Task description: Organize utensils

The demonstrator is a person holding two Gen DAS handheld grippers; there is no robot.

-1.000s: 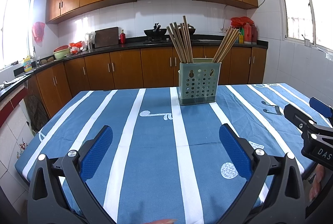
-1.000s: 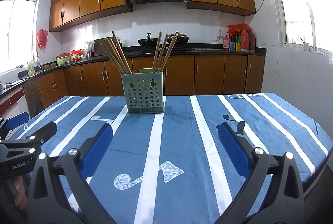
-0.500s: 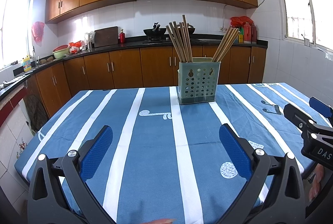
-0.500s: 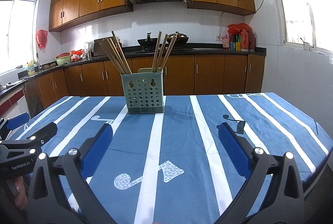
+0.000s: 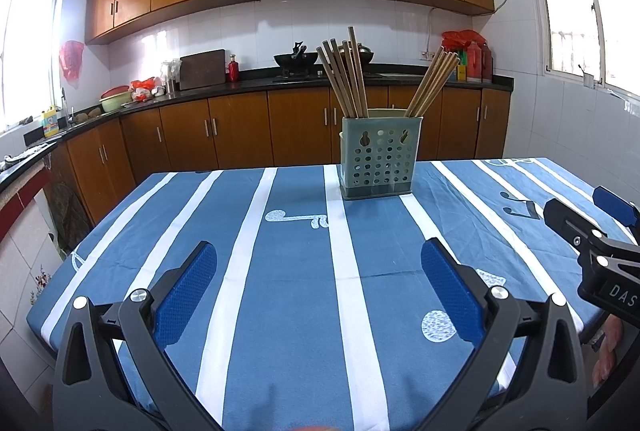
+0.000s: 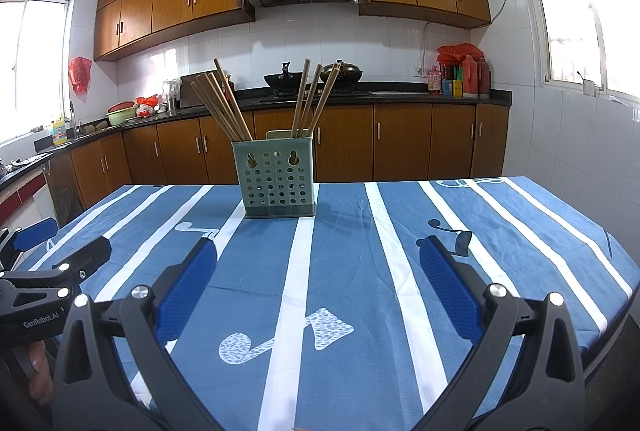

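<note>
Striped blue tablecloth (image 5: 280, 311) carries a green perforated chopstick holder (image 5: 379, 167) near the far edge. Left gripper (image 5: 320, 267) and right gripper (image 6: 318, 263) are held apart-jawed and empty; regrouping the chopsticks (image 5: 344, 75) seems next, requiring a forward reach.

Green perforated utensil holder (image 5: 378, 167) stands upright on the striped tablecloth, wooden chopsticks (image 5: 345, 77) fanned out in two leaning bunches inside.

Chopsticks' (image 5: 348, 79) lower ends inside holder (image 5: 378, 167)
</note>
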